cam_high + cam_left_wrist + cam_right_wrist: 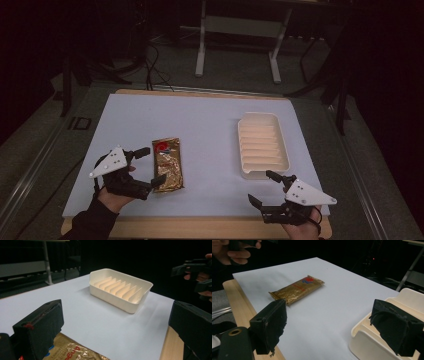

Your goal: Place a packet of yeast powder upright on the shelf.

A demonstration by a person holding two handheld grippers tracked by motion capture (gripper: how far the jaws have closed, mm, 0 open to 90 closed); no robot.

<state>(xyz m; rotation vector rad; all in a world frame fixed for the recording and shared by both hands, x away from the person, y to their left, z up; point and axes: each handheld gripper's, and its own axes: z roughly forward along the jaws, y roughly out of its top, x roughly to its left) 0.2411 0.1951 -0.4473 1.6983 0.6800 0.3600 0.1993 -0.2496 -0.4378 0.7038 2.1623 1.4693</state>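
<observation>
Little is judged to be done: on the counter (200, 125) the ribbed cream tray (262, 145) is seen empty, and the gold foil packet (167, 164) lies flat, well apart from it. The left gripper (150, 167) is held at the packet's left edge, jaws wide, nothing gripped. The right gripper (265, 187) is held near the tray's near corner, jaws wide.

Gold foil packet (168, 164) with red-blue logo, flat on the white sheet, left of centre.

Left gripper (148, 167) agape beside gold packet (167, 164) — apart.
</observation>
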